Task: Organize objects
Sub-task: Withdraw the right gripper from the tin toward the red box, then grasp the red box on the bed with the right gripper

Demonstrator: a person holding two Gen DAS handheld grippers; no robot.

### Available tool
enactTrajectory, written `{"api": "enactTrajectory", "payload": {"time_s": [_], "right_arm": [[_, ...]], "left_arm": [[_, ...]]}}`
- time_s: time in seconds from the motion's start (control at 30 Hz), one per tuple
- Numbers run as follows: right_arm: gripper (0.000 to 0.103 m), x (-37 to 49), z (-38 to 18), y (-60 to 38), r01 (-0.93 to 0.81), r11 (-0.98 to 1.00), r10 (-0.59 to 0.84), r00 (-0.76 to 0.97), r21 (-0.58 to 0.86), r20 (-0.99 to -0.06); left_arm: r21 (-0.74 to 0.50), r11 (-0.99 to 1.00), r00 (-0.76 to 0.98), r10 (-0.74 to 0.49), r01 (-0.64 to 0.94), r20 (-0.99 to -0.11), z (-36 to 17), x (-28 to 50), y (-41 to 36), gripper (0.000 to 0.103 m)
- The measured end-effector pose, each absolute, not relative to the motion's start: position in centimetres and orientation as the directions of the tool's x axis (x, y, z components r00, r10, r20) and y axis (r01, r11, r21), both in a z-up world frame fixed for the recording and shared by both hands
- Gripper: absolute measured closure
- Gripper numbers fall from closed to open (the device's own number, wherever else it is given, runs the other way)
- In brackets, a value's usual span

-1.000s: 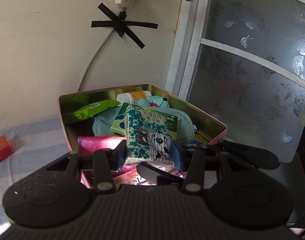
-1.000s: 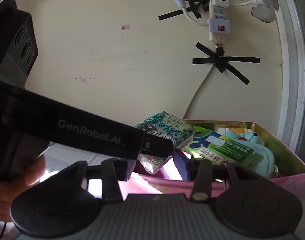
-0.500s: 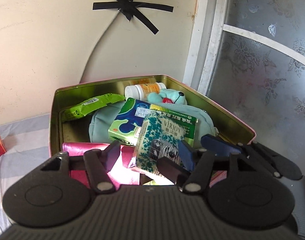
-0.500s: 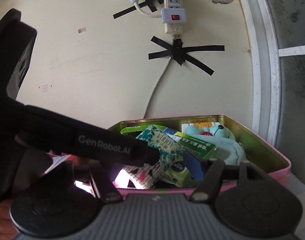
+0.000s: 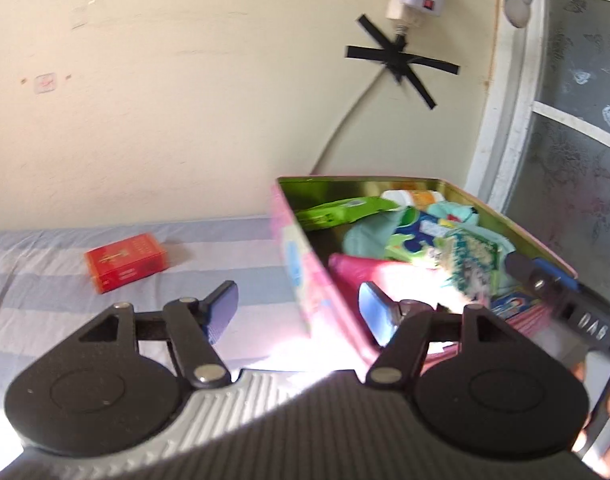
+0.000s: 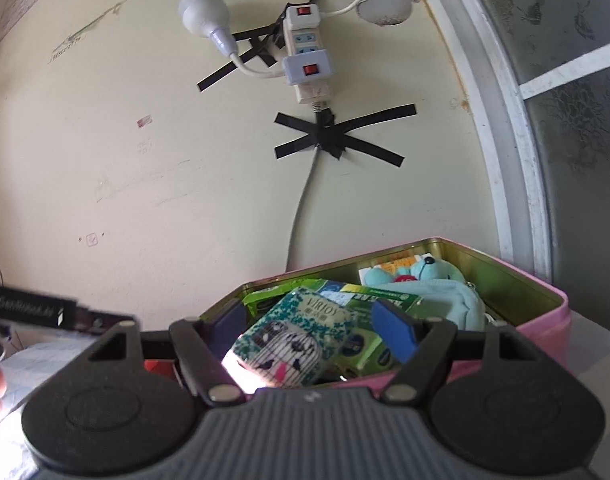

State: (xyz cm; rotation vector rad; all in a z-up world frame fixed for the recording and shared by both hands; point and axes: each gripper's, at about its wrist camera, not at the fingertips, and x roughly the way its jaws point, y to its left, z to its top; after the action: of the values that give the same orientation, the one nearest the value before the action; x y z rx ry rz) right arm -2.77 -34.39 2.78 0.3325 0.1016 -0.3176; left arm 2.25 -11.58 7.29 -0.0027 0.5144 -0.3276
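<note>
— What are your fingers doing?

— My left fingers (image 5: 299, 312) have just been spreading and hold nothing; they straddle the near wall of the pink tin (image 5: 305, 276). My right fingers (image 6: 305, 330) have just been opening as well. The tissue pack (image 6: 295, 336) lies between them, but I cannot tell whether the pads touch it.

— Where is that pack?

— Inside the tin, at its near side, lying on a green box (image 6: 385, 304).

— What else is in the tin?

— Behind the pack a teal pouch (image 6: 453, 300) with a small plush bear (image 6: 421, 270), a green wipes packet (image 5: 337, 210) by the far wall, and something magenta (image 5: 357, 266).

— Outside the tin?

— A red box (image 5: 125, 262) on the striped sheet (image 5: 233, 248), left of the tin, well apart.
</note>
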Motion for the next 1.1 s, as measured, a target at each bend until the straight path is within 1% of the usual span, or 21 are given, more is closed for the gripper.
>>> {"api": "enactTrajectory", "payload": {"time_s": [0.13, 0.23, 0.33, 0.4, 0.47, 0.53, 0.57, 0.6, 0.63, 0.67, 0.73, 0.77, 0.83, 0.87, 0.97, 1.0, 1.03, 1.07, 1.1], "right_arm": [[0.030, -2.9, 2.7, -35.2, 0.381, 0.865, -0.354, 0.925, 0.328, -0.140], [0.030, -2.9, 3.3, -34.3, 0.397, 0.857, -0.372, 0.918, 0.329, -0.140], [0.030, -2.3, 5.0, -31.3, 0.292, 0.893, -0.272, 0.956, 0.342, -0.107], [0.030, -0.4, 6.2, -28.0, 0.172, 0.921, -0.137, 0.983, 0.350, -0.121], [0.029, 2.8, 6.8, -24.5, 0.074, 0.937, -0.016, 0.985, 0.341, -0.170], [0.026, 6.7, 6.9, -21.0, 0.021, 0.948, 0.064, 0.965, 0.316, -0.254], [0.022, 9.7, 6.6, -18.7, 0.003, 0.957, 0.092, 0.945, 0.291, -0.313], [0.019, 11.8, 6.3, -17.2, -0.004, 0.963, 0.101, 0.931, 0.269, -0.349], [0.011, 14.3, 5.9, -15.6, -0.016, 0.970, 0.111, 0.916, 0.242, -0.385], [0.005, 17.3, 5.3, -14.0, -0.045, 0.977, 0.131, 0.897, 0.207, -0.421], [0.003, 21.3, 4.6, -12.2, -0.042, 0.987, 0.108, 0.885, 0.153, -0.452], [0.000, 23.8, 4.2, -11.2, -0.036, 0.993, 0.083, 0.880, 0.110, -0.467], [0.000, 27.4, 3.5, -10.3, -0.032, 0.997, 0.064, 0.849, 0.069, -0.524], [0.000, 29.1, 3.0, -10.0, -0.021, 0.998, 0.046, 0.835, 0.051, -0.548], [0.000, 32.9, 1.4, -9.8, 0.027, 0.998, -0.054, 0.797, -0.054, -0.601], [0.000, 33.6, 0.8, -10.1, 0.045, 0.997, -0.078, 0.784, -0.069, -0.616], [0.000, 34.3, 0.5, -10.5, 0.052, 0.997, -0.071, 0.757, -0.048, -0.650], [0.000, 35.1, 0.1, -11.5, 0.057, 0.998, -0.030, 0.717, 0.015, -0.697], [0.000, 35.2, 0.1, -12.1, 0.071, 0.996, -0.013, 0.716, 0.054, -0.698]], "left_arm": [[-0.089, 0.979, 0.821, -0.200, 0.181, -0.534, 5.1, 3.0, -6.3, 0.034], [-0.061, 0.995, 0.814, -0.100, 0.080, -0.572, 3.6, 4.5, -2.4, 0.034], [-0.008, 1.000, 0.808, 0.001, -0.007, -0.589, 2.9, 6.4, 0.2, 0.034], [-0.014, 0.997, 0.801, 0.058, -0.082, -0.596, 2.6, 7.8, 2.4, 0.034], [-0.058, 0.984, 0.806, 0.104, -0.168, -0.583, 2.3, 8.2, 5.1, 0.034], [-0.090, 0.968, 0.785, 0.135, -0.235, -0.605, 2.1, 8.5, 6.9, 0.034], [-0.126, 0.961, 0.785, 0.121, -0.246, -0.607, 2.2, 8.3, 7.8, 0.034], [-0.146, 0.955, 0.790, 0.121, -0.257, -0.600, 2.4, 8.0, 8.5, 0.033], [-0.150, 0.950, 0.791, 0.133, -0.273, -0.597, 2.5, 7.9, 9.1, 0.033], [-0.152, 0.942, 0.790, 0.156, -0.300, -0.593, 2.6, 7.7, 9.8, 0.031], [-0.179, 0.925, 0.776, 0.163, -0.335, -0.610, 2.5, 7.8, 10.8, 0.030], [-0.208, 0.919, 0.773, 0.141, -0.335, -0.619, 2.4, 8.2, 11.3, 0.029], [-0.225, 0.919, 0.774, 0.120, -0.323, -0.622, 2.6, 8.4, 11.4, 0.029], [-0.249, 0.918, 0.776, 0.091, -0.308, -0.624, 2.6, 8.5, 11.5, 0.029], [-0.278, 0.917, 0.778, 0.053, -0.287, -0.626, 2.7, 8.7, 11.5, 0.029], [-0.286, 0.915, 0.778, 0.046, -0.285, -0.627, 2.7, 8.7, 11.5, 0.029], [-0.295, 0.913, 0.776, 0.037, -0.283, -0.629, 2.7, 8.8, 11.5, 0.029], [-0.313, 0.908, 0.776, 0.020, -0.277, -0.631, 2.7, 8.8, 11.6, 0.029], [-0.325, 0.906, 0.776, 0.007, -0.272, -0.630, 2.7, 8.8, 11.6, 0.029]]}}
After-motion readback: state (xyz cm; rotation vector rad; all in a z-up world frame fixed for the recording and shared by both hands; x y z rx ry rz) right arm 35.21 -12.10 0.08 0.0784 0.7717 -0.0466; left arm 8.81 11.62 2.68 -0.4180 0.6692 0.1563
